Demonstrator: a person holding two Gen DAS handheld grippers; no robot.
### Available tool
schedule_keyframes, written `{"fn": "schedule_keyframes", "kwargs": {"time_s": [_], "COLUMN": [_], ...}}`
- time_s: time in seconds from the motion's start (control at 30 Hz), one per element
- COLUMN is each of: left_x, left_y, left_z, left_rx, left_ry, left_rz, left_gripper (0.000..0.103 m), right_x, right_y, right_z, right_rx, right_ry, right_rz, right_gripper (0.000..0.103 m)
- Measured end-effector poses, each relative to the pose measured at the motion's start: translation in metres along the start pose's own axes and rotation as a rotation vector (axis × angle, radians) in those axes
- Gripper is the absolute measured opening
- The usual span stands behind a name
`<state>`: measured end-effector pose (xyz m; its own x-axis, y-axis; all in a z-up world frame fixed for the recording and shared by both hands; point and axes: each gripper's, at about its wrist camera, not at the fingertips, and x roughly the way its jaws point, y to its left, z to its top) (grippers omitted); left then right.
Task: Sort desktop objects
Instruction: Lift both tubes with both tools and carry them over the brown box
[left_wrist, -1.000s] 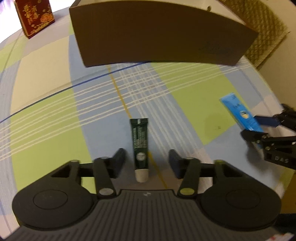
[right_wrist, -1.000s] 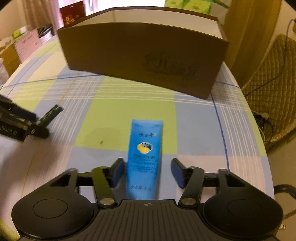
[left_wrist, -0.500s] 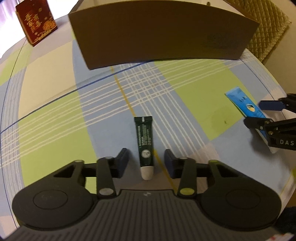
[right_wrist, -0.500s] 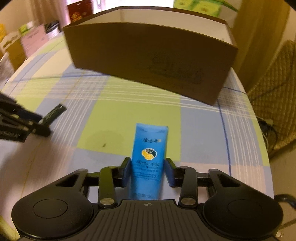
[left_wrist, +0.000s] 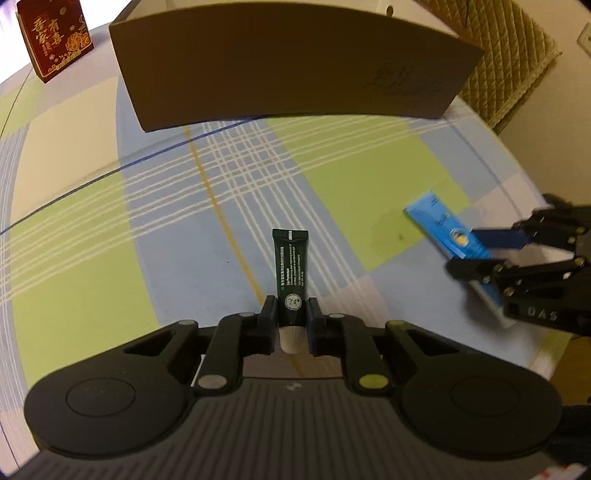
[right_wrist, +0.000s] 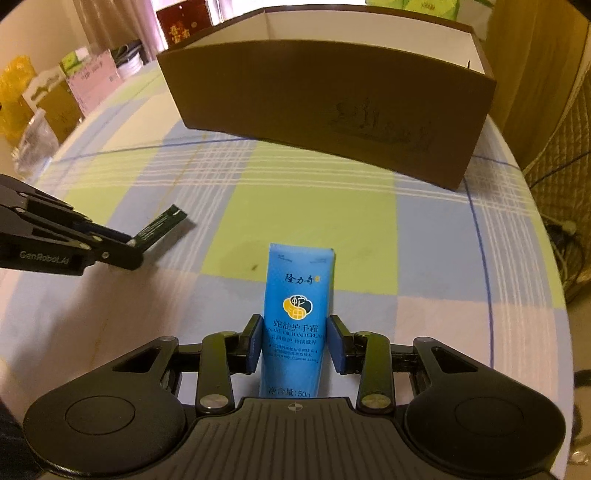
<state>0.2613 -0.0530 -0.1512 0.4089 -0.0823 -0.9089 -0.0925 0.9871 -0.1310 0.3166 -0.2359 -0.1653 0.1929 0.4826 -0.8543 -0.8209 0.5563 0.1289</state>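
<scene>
Two handheld tools work over a worktop (left_wrist: 354, 177) covered in a checked cloth of green, blue and cream squares.

The left tool (left_wrist: 291, 325) points steeply down at the cloth. Its jaws have just been closing and now clamp a small dark green tube (left_wrist: 291, 275) between them, gripping it at the lower end just above its pale cap. The rest of the tube reaches straight ahead of the tool, its flat crimped end farthest away. In the right wrist view this tube (right_wrist: 159, 228) sticks out from the tip of the left tool (right_wrist: 125, 249) and slants upward off the cloth.

The right tool (right_wrist: 293, 347) also points steeply down. Its jaws have just been closing, and its blue pads now press on both sides of a blue hand cream tube (right_wrist: 297, 314) with a yellow and dark emblem. The tube stretches ahead of the tool, crimped end farthest. From the left wrist view the right tool (left_wrist: 484, 254) sits off to the right, with the blue tube (left_wrist: 448, 230) held between its fingers.

Ahead of both tools, well beyond the tubes, stands a large open brown cardboard box (right_wrist: 332, 107) with a pale inside. Farther off to the left of the box, a red carton (left_wrist: 55, 37) with gold lettering stands on the worktop.
</scene>
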Motion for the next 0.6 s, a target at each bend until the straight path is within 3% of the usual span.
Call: {"fn": "schedule_keyframes", "kwargs": {"time_s": [0.27, 0.6], "left_x": [-0.028, -0.058], "left_y": [-0.003, -0.011], "left_z": [0.019, 0.068], "left_rx": [-0.019, -0.006], "left_ry": [-0.076, -0.201], "left_rz": [-0.010, -0.025], "left_gripper": [0.012, 0.012], "right_x": [-0.027, -0.056], "right_y": [-0.003, -0.021], "right_z": [0.030, 0.087], "right_rx": [0.002, -0.043], "right_ry": [-0.078, -0.171], "right_rz": [0.051, 0.072], "right_gripper": [0.034, 0.034]}}
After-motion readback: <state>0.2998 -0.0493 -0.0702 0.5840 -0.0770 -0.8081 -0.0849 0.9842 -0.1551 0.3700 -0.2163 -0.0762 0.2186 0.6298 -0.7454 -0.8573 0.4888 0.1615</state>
